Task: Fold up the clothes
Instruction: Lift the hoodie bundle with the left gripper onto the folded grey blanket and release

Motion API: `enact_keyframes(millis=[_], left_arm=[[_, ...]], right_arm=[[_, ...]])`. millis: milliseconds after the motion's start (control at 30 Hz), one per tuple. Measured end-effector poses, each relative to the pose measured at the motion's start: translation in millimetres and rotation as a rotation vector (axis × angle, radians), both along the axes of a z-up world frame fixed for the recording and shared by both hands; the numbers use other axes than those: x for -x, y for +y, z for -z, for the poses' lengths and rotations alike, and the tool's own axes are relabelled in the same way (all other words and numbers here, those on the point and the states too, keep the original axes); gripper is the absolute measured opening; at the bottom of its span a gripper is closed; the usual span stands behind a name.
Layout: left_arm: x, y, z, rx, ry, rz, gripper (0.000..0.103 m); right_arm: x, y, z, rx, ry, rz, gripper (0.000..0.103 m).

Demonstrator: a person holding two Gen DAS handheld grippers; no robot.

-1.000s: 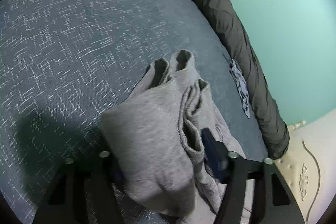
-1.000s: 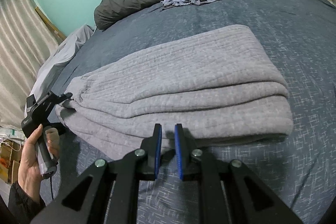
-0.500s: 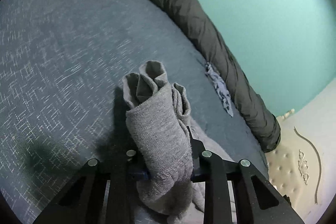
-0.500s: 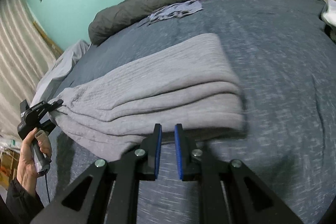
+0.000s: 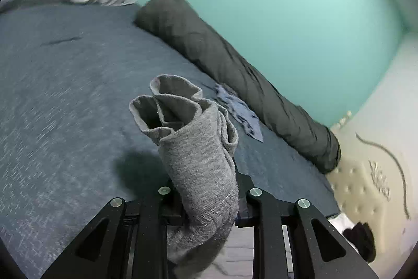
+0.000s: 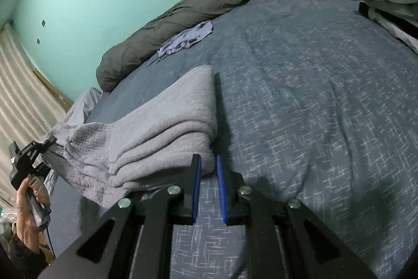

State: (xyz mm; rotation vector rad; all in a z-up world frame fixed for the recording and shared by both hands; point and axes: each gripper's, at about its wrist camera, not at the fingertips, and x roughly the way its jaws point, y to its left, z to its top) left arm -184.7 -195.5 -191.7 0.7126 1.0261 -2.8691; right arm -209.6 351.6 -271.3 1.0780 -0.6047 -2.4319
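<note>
Bed [image 6: 313,101] fills both views. Grey garment [image 6: 156,137] folded, left-centre of right view. Left gripper [image 5: 206,203] clamps bunched garment end, lifted, lower centre. Right gripper [image 6: 209,187] narrow gap, empty, beside fold edge.

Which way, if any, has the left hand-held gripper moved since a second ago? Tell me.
Yes. The left hand-held gripper, shut on the grey garment, has lifted and tilted up: the dark bolster sits lower in its view and more teal wall shows.
</note>
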Motion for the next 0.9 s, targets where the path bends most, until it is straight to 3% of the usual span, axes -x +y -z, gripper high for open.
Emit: enact_keyframes(millis=[233,333,433,533,667,733,800,900], left_arm=[[37.1,102.8,-40.3,0.122,-0.004,0.158,0.024],[56.2,164.3,-38.1,0.179,-0.032,0.245,0.024],[73.4,229.8,-15.9,0.249,-0.092,0.337,0.024],[90.6,290.5,27.9,0.380,-0.199,0.432,0.024],[89.6,335.9,70.6,0.488,-0.286,0.497,0.027],[85.5,340.3,71.3,0.495,-0.282,0.490,0.034],[81.9,336.7,64.3,0.448,-0.277,0.494,0.049],[73.2,334.6,45.1,0.406,-0.240,0.502,0.053]], right_arm=[[1.2,19.3,-0.9,0.061,-0.035,0.009,0.012],[0.5,30.7,-3.1,0.083,-0.036,0.021,0.012],[1.2,41.2,-2.5,0.093,-0.041,0.033,0.012],[2.2,50.9,-0.8,0.110,-0.056,0.042,0.012],[3.6,58.7,-0.6,0.126,-0.058,0.038,0.012],[4.5,61.6,-1.0,0.134,-0.058,0.037,0.012],[5.7,64.7,-2.4,0.137,-0.055,0.041,0.012],[7.5,65.9,-3.1,0.146,-0.054,0.045,0.012]])
